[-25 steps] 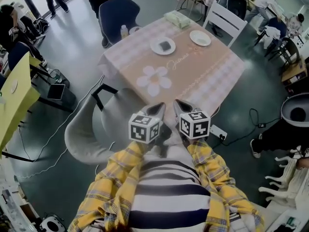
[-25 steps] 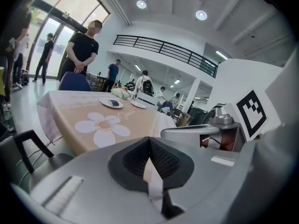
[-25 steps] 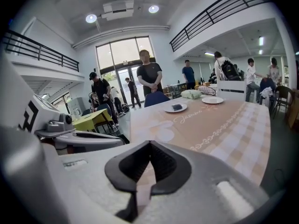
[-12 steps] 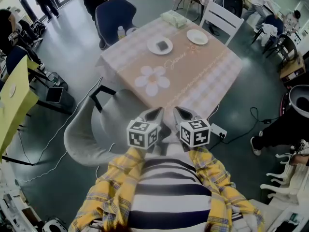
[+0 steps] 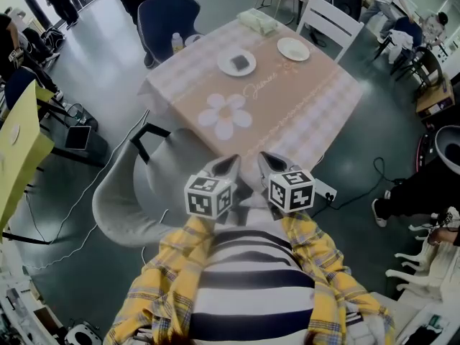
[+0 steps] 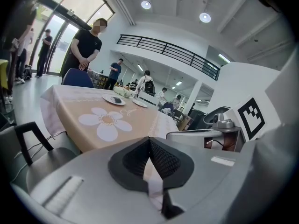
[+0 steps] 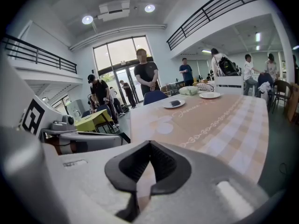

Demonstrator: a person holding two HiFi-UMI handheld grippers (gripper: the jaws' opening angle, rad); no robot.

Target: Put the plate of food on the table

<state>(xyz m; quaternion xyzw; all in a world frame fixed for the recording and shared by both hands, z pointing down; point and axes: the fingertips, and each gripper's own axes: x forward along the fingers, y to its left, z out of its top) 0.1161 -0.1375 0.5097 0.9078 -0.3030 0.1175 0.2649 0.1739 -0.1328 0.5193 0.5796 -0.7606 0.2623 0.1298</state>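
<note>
The plate of food (image 5: 237, 62) is sitting on the far side of the table (image 5: 302, 121), carrying one dark piece. A second plate (image 5: 293, 49) is lying just to its right, showing only white. The left tongs (image 5: 228, 165) and right tongs (image 5: 267, 162) are hanging closed, gripping nothing, at the near edge, well apart from both plates.

A grey shell chair (image 5: 118, 200) stands nearest, a navy chair (image 5: 167, 16) and a white slatted chair (image 5: 332, 21) farther off; a power strip (image 5: 326, 191) lies on the floor.
</note>
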